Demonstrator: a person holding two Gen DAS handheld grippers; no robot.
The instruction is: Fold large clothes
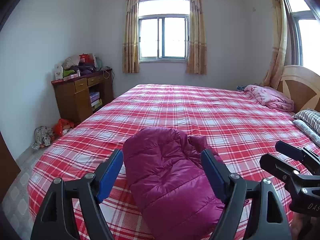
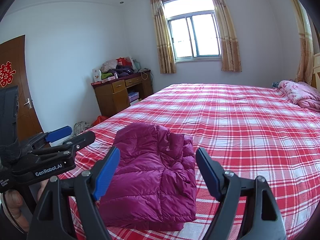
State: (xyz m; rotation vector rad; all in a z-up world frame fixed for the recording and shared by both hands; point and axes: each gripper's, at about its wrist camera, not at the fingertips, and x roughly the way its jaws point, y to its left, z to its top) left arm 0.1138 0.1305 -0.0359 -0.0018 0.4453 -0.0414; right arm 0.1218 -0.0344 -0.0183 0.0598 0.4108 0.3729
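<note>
A magenta quilted down jacket [image 1: 168, 176] lies folded in a compact bundle on the red plaid bed [image 1: 180, 108], near its front edge; it also shows in the right wrist view [image 2: 152, 176]. My left gripper [image 1: 162, 172] is open, held above the jacket, touching nothing. My right gripper [image 2: 158, 170] is open and empty above the jacket too. The right gripper shows at the right edge of the left wrist view [image 1: 288, 160]. The left gripper shows at the left of the right wrist view [image 2: 80, 134].
A pink blanket [image 1: 270, 98] and striped pillows [image 1: 310, 120] lie by the wooden headboard [image 1: 300, 88]. A cluttered wooden desk [image 1: 84, 94] stands at the far left wall with bags [image 1: 52, 132] on the floor. A door [image 2: 18, 92] is at left.
</note>
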